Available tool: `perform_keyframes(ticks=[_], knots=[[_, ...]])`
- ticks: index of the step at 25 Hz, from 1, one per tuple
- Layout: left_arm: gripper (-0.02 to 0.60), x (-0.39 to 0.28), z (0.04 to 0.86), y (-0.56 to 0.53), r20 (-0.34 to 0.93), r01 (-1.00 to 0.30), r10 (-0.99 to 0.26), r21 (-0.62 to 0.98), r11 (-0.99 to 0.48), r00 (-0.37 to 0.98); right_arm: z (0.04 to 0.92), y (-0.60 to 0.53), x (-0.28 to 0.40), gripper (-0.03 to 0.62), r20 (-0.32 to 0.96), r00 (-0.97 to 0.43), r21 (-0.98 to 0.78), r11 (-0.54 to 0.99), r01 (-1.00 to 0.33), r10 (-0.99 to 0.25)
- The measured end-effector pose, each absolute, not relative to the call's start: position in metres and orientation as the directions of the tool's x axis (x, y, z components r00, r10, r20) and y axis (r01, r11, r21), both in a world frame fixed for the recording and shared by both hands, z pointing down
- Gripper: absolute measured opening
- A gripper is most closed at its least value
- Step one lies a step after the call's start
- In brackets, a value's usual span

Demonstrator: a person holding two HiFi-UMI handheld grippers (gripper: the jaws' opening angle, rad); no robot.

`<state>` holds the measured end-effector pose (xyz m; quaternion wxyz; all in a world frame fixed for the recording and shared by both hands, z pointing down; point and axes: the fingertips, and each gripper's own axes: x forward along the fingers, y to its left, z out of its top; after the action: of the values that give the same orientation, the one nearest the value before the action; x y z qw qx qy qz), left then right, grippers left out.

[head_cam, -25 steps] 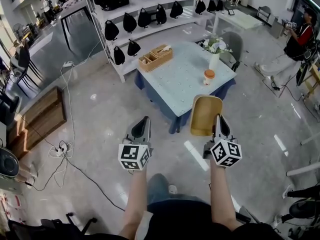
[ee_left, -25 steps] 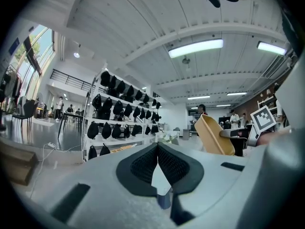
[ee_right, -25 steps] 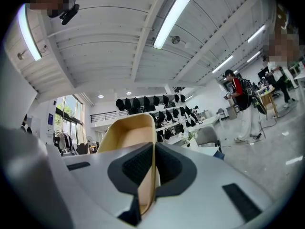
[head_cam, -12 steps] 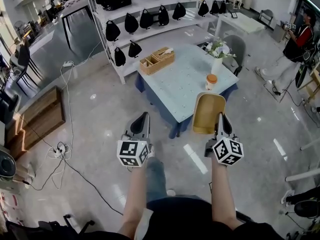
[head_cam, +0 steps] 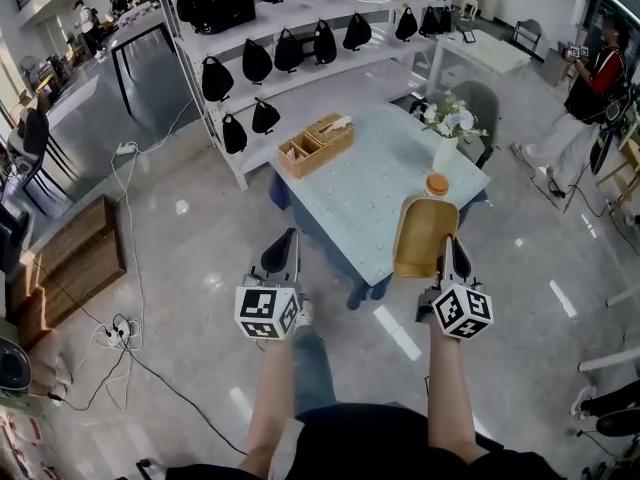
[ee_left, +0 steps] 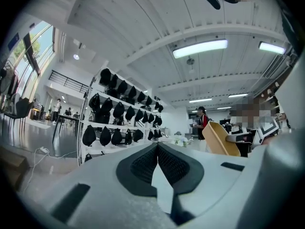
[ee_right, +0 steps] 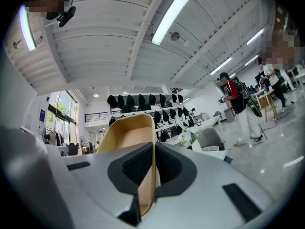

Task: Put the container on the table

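Observation:
A tan, tub-shaped container point(head_cam: 422, 234) hangs in the air over the near edge of the pale blue table point(head_cam: 350, 188). My right gripper point(head_cam: 451, 251) is shut on its near wall; in the right gripper view the thin wall of the container point(ee_right: 125, 136) is pinched between the pads of the right gripper point(ee_right: 153, 151). My left gripper point(head_cam: 283, 246) is held level over the floor, left of the table's corner, shut with nothing in it. The left gripper point(ee_left: 157, 148) shows its pads together in its own view, where the container point(ee_left: 220, 139) appears at the right.
On the table stand a wooden organiser point(head_cam: 316, 142), a white vase of flowers point(head_cam: 446, 140) and an orange-lidded jar point(head_cam: 437, 184) just beyond the container. Behind it are white shelves with black bags point(head_cam: 262, 60). Cables point(head_cam: 125, 323) lie on the floor at the left. A person point(head_cam: 590, 88) stands far right.
Both grippers have moved forward toward the table. The container, held throughout, has gone from over the floor to over the table's near edge.

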<state>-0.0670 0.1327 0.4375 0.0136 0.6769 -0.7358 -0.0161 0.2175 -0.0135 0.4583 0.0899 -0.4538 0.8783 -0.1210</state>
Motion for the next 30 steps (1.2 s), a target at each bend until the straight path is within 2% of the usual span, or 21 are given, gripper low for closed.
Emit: perform_keyframes(ticks=[6, 15, 22, 30], knots=[[0.009, -0.146, 0.447, 0.054, 0.043, -0.998, -0.998, 0.045, 0.049, -0.047, 0.472, -0.082, 0.141, 0.012, -0.002, -0.543, -0.31, 0.517, -0.798, -0.839], [0.009, -0.225, 0.46, -0.093, 0.108, -0.994, -0.989, 0.058, -0.096, 0.102, 0.483, -0.193, 0.057, 0.012, 0.053, -0.451, -0.34, 0.409, -0.847, -0.891], [0.009, -0.249, 0.462, -0.175, 0.122, -0.976, -0.97, 0.069, -0.204, 0.211, 0.481, -0.246, 0.031, 0.012, 0.072, -0.376, -0.339, 0.331, -0.88, -0.924], [0.009, -0.254, 0.459, -0.225, 0.115, -0.954, -0.948, 0.075, -0.29, 0.297, 0.482, -0.267, 0.031, 0.012, 0.083, -0.293, -0.336, 0.25, -0.908, -0.952]])
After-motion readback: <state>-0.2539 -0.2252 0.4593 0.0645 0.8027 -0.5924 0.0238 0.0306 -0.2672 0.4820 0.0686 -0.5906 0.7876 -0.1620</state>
